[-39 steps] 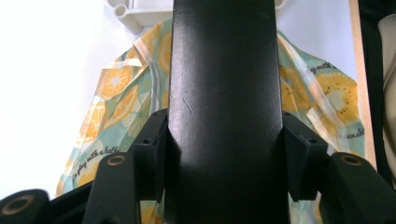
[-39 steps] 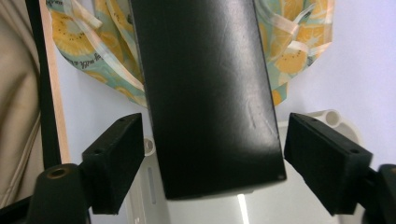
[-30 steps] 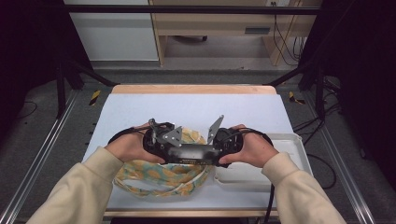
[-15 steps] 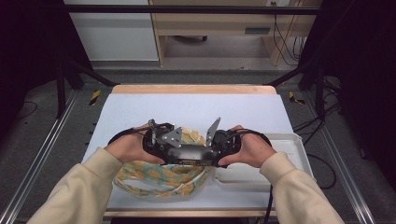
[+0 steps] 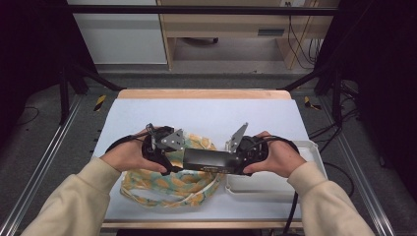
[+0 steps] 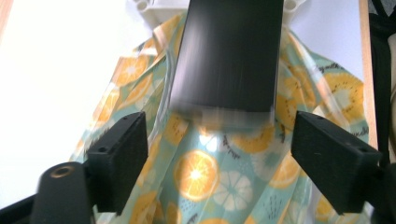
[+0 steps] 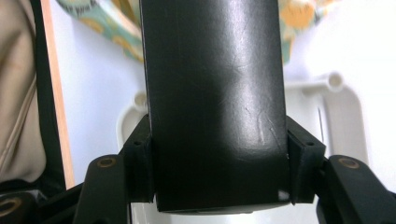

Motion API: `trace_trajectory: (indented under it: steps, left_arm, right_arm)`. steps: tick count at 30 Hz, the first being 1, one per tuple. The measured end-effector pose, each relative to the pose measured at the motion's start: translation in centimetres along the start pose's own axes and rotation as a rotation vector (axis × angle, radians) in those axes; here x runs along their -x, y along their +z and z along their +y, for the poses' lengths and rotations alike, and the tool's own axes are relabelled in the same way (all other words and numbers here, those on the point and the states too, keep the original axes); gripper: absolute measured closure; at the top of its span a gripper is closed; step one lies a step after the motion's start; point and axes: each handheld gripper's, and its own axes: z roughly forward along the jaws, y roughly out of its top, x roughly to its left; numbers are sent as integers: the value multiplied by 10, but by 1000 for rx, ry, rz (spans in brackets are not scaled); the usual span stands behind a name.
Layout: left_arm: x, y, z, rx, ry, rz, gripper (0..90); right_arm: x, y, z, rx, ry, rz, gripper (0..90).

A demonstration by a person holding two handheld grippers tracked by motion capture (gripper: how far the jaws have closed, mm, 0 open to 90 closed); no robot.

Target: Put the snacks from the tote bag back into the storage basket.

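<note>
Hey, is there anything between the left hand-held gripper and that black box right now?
Nothing visible. The left hand-held gripper has just opened, and its jaws stand apart on either side of the near end of the black box with bare gaps. The right hand-held gripper clamps the other end. The fruit-print bag lies underneath.

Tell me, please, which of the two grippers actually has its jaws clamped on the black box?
The right gripper: its jaws press both sides of the black box. The left gripper has just been opening its jaws, which stand clear of the box's end, above the fruit-print bag.
</note>
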Motion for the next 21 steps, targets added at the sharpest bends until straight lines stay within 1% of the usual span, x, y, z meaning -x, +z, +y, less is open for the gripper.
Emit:
trace_trajectory:
  steps: [1,3,4,5,6,10,14,16,21]
  left_arm:
    - [-1,0,-3,-2,-10,1,170]
    - [-2,1,-8,-11,-27,4,155]
    - [-2,1,-10,-14,-36,1,146]
    - [-3,2,-12,-17,-40,0,144]
    - [-3,3,-14,-21,-44,-1,142]
    - [-4,7,-19,-20,-64,0,137]
    - [0,8,-18,-17,-66,6,136]
    - [3,8,-19,-22,-59,5,137]
    - [9,7,-21,-35,-59,10,137]
  right_arm:
    - [1,-2,-5,-1,12,0,416]
    - [3,-6,-16,2,18,-5,416]
    - [4,-7,-21,7,33,-9,416]
    - [6,-8,-26,12,29,-13,416]
    - [6,-10,-31,14,45,-15,417]
    - [10,-14,-50,26,47,-19,416]
    - [13,-19,-66,35,63,-29,416]
    - [14,-22,-74,38,66,-34,417]
    - [14,-27,-91,53,73,-45,417]
